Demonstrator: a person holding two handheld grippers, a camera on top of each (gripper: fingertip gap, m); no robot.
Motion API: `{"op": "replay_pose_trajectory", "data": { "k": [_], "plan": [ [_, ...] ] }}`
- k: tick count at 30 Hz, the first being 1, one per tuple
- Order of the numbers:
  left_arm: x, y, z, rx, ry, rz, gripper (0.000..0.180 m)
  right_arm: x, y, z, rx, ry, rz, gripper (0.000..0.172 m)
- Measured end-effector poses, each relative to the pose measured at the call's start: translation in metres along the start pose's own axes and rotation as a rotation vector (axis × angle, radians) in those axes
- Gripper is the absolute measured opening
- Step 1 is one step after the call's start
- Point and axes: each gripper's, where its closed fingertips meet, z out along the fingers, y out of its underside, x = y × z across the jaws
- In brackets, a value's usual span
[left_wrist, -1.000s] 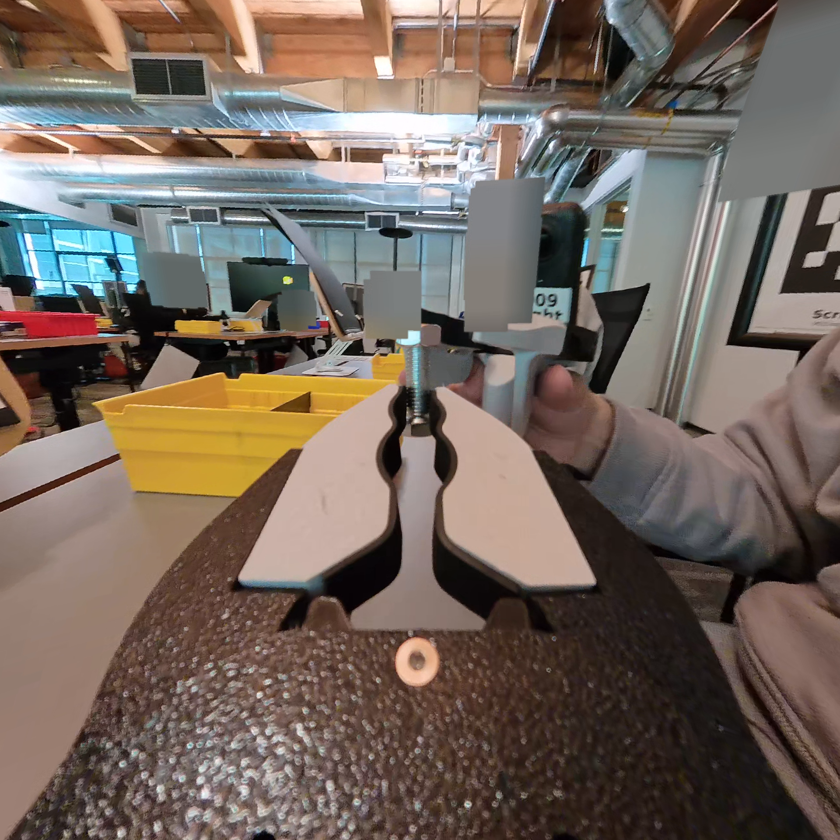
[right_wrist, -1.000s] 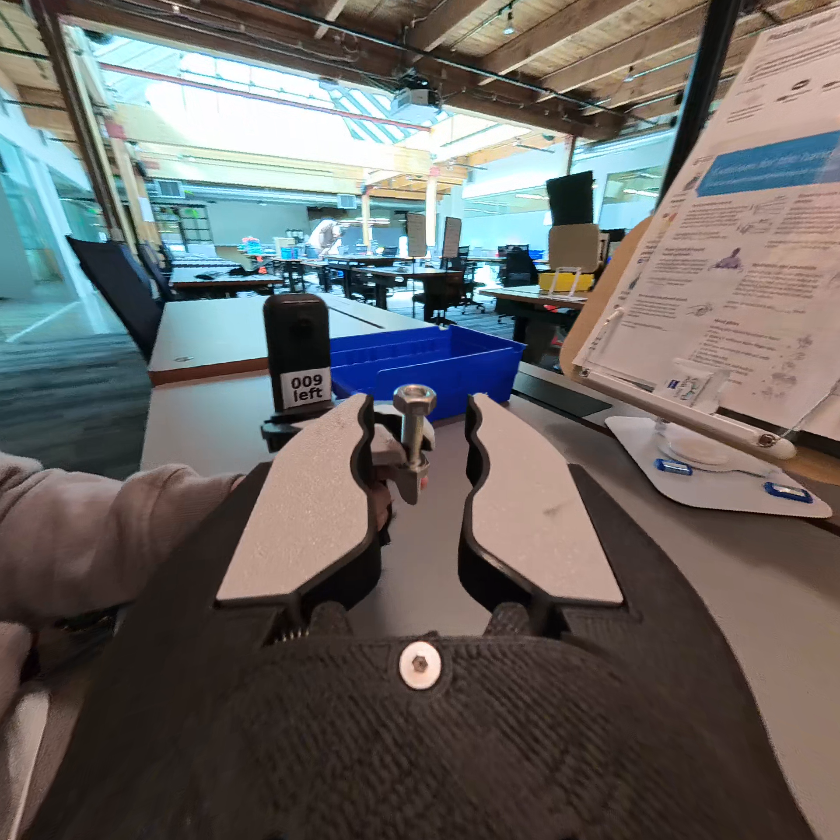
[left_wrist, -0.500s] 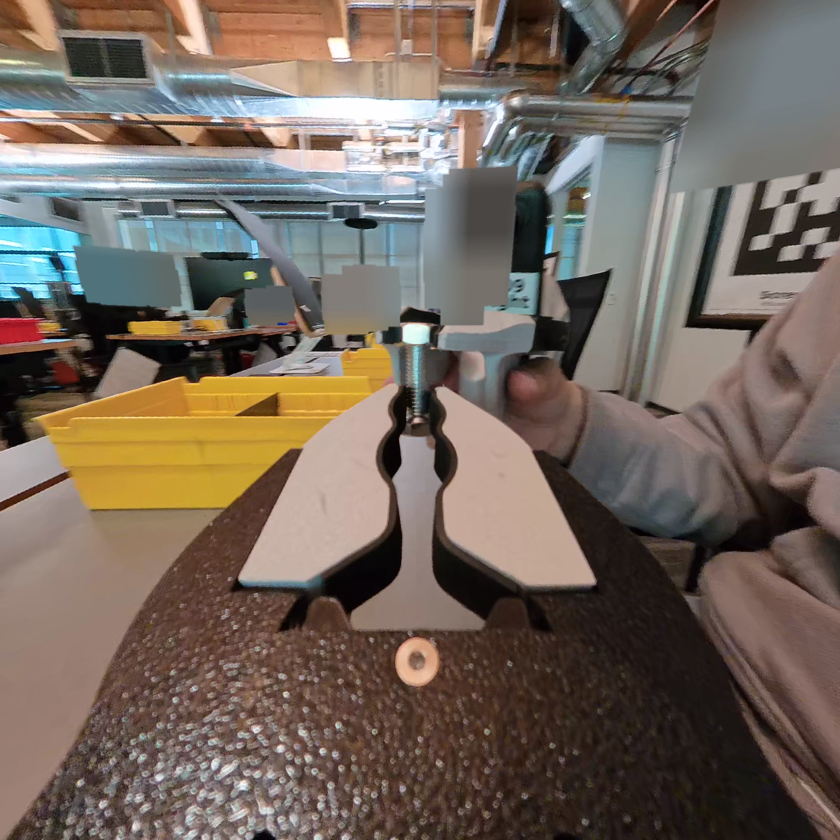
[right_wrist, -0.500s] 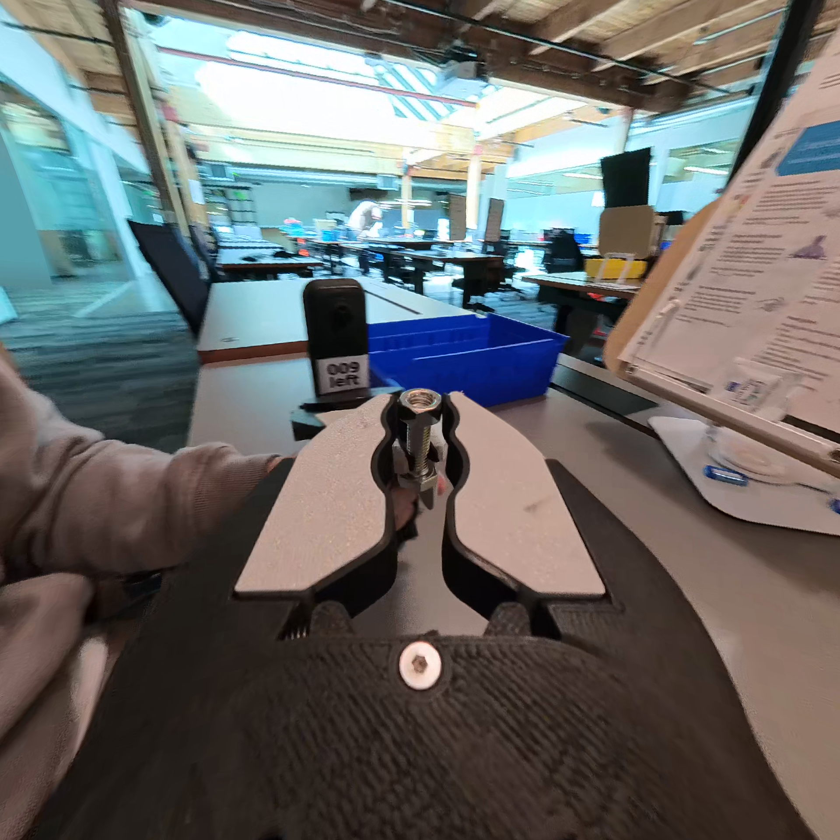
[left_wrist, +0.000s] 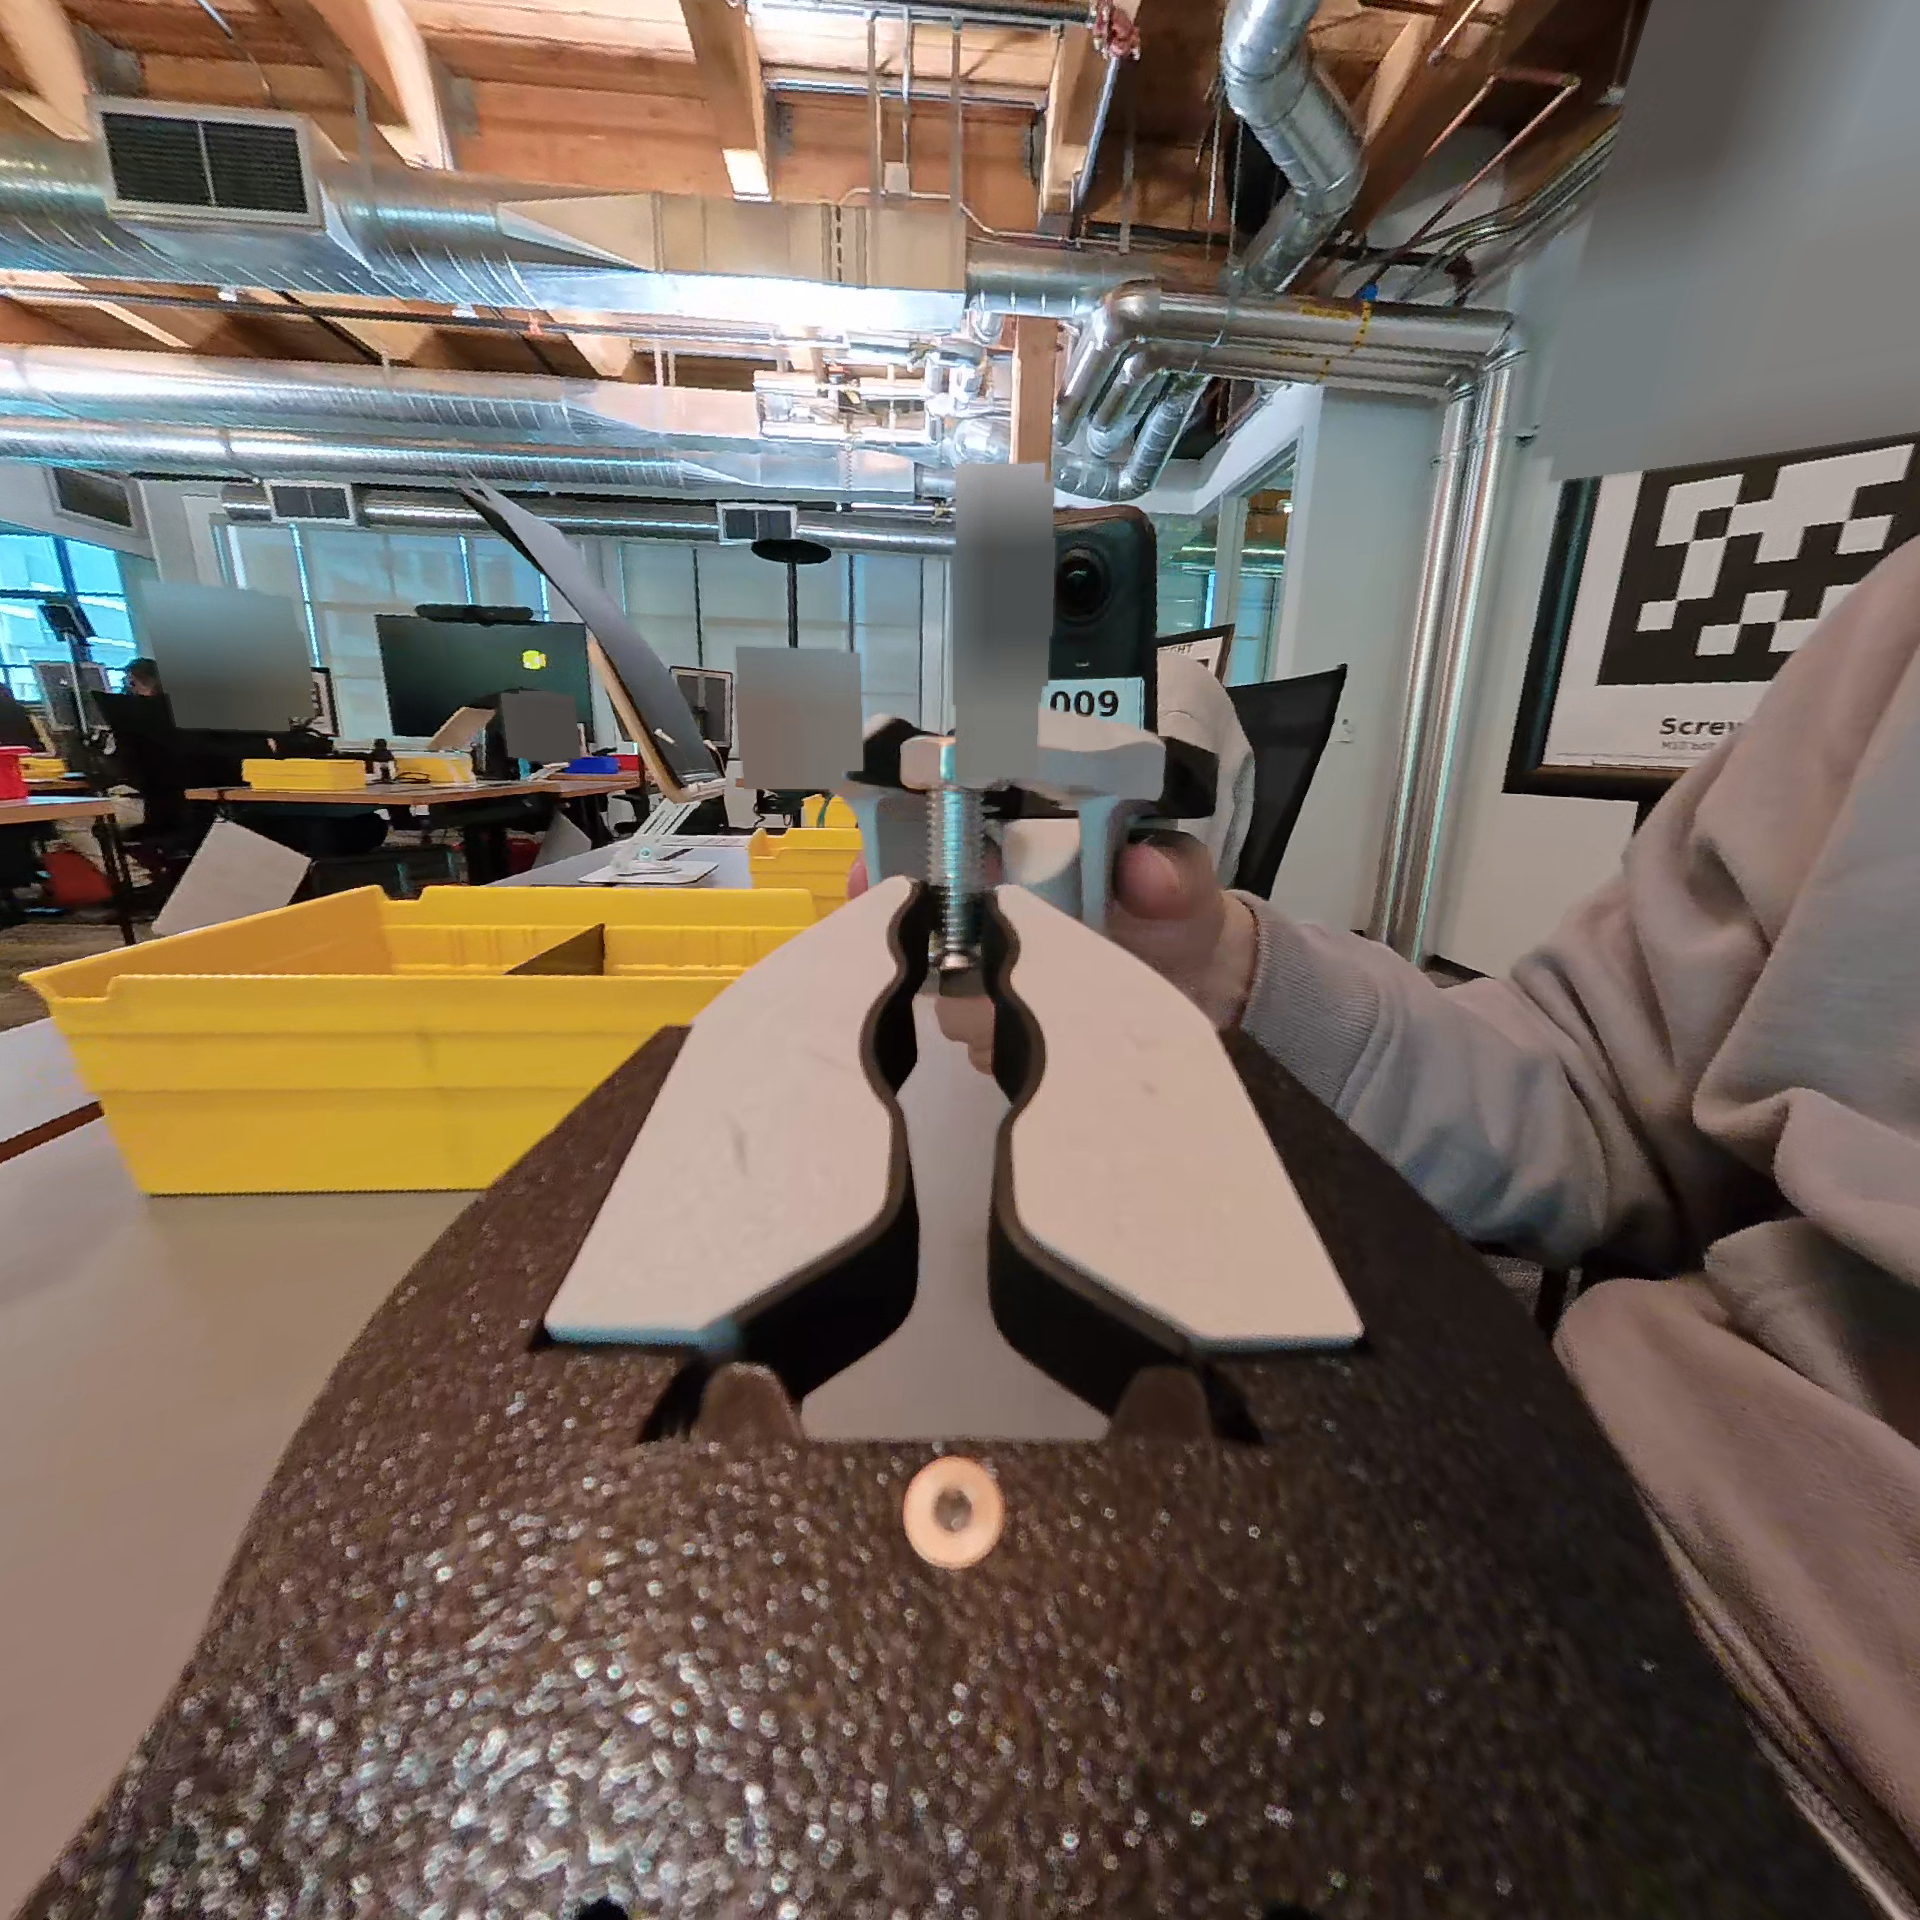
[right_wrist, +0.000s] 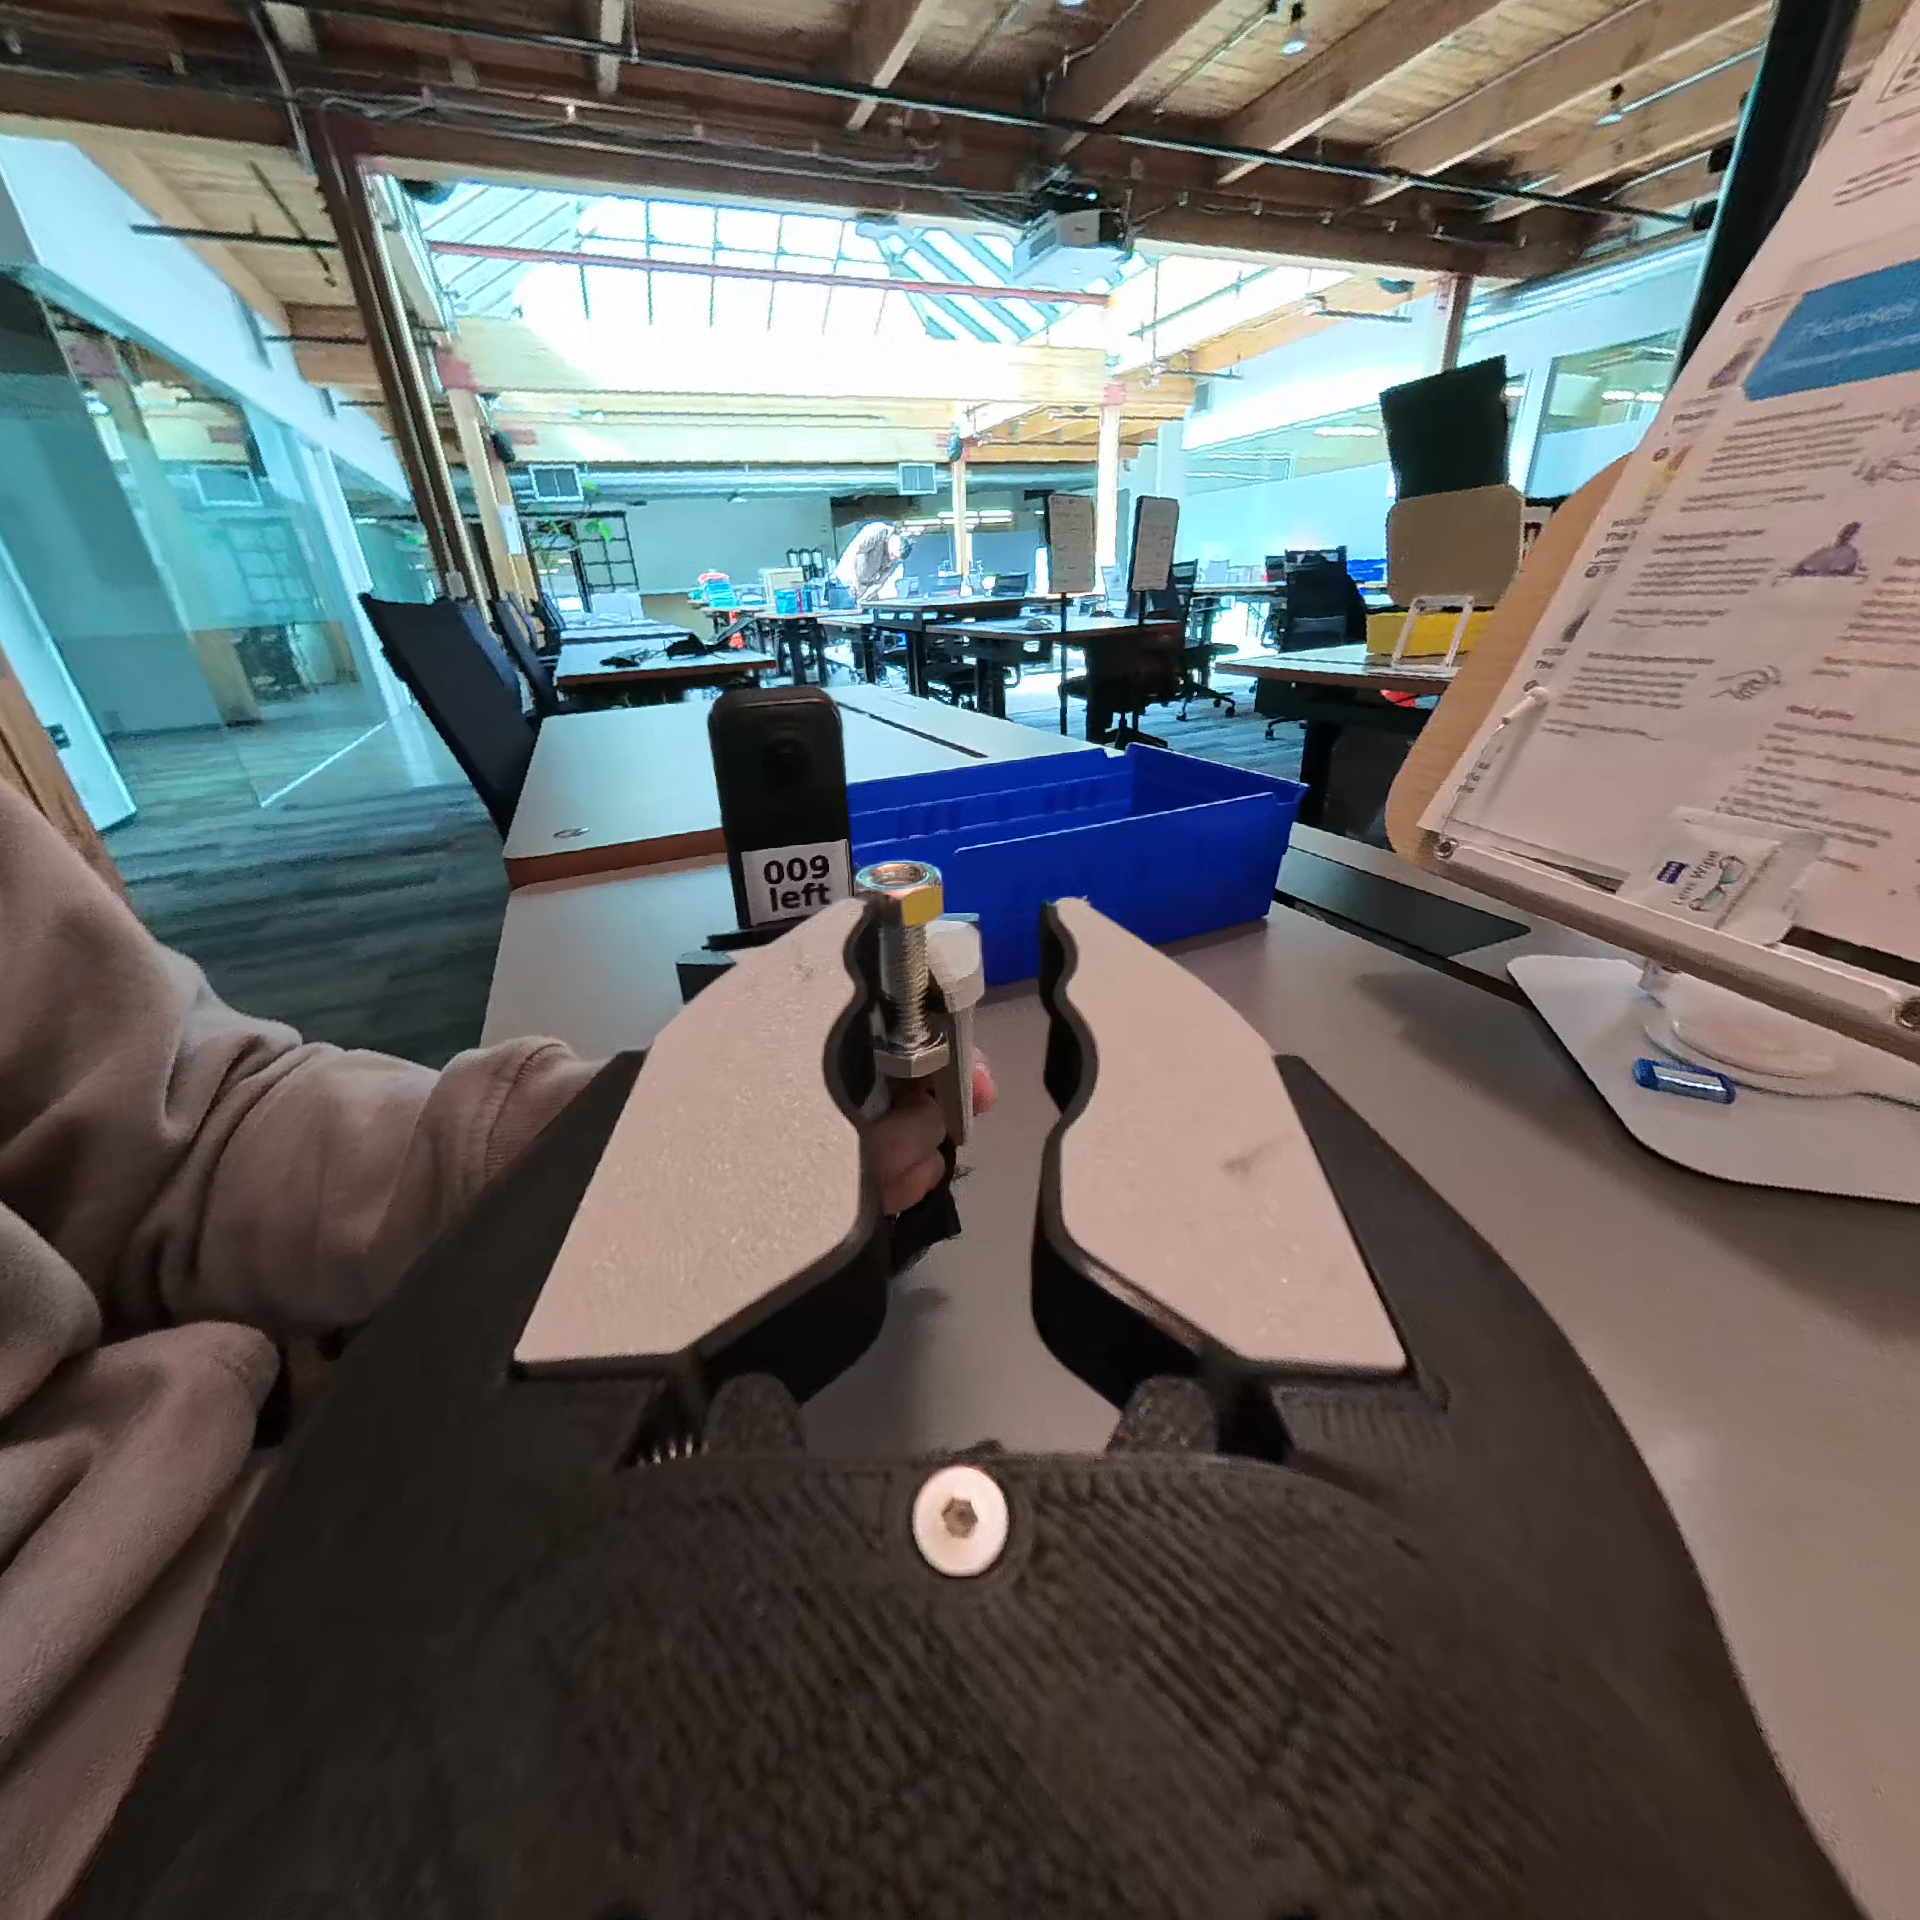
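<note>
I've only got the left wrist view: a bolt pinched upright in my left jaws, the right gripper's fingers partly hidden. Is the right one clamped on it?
Observer: No. The right gripper is open: one finger sits beside the bolt, the other stands well clear.
Operator: What's on the top end?
Observer: A hex nut, its open hole showing.
Operator: Anything behind it?
Observer: A blue bin on the table.

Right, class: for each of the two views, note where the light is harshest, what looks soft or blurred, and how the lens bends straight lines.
Left wrist view: ceiling ducts bow from the wide lens; the bolt in the tongs looks slightly soft; flat grey patches hide parts. Right wrist view: the skylight is blown out; the floor at left smears; the blue bin stays sharp.
</note>
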Motion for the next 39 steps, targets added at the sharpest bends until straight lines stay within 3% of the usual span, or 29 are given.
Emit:
{"op": "replay_pose_trajectory", "data": {
  "k": [5, 8, 10, 15, 25, 33, 39],
  "plan": [
    [-0.003, 0.003, 0.001, -0.019, -0.03, 0.017, 0.009, -0.006, 0.001, 0.005, -0.018, 0.008, -0.012, 0.038],
    [-0.005, 0.005, 0.001, -0.04, -0.051, 0.037, 0.008, 0.001, 0.004, 0.011, -0.037, 0.097, -0.022, 0.031],
    [-0.006, 0.006, 0.002, -0.045, -0.057, 0.04, 0.009, -0.006, 0.005, 0.013, -0.038, 0.066, -0.032, 0.017],
    [-0.007, 0.009, 0.002, -0.065, -0.061, 0.046, 0.008, -0.005, 0.008, 0.012, -0.073, 0.049, -0.052, 0.017],
    [0.026, -0.002, 0.006, 0.02, 0.2, -0.073, 0.008, -0.035, -0.005, 0.002, 0.009, -0.223, -0.013, 0.017],
    [0.029, 0.001, 0.007, 0.0, 0.222, -0.095, 0.008, -0.038, -0.003, -0.002, -0.012, -0.247, -0.046, 0.017],
    [0.01, 0.004, 0.005, -0.022, 0.073, -0.027, 0.008, -0.015, 0.0, -0.002, -0.009, -0.102, -0.039, 0.022]
  ]
}}
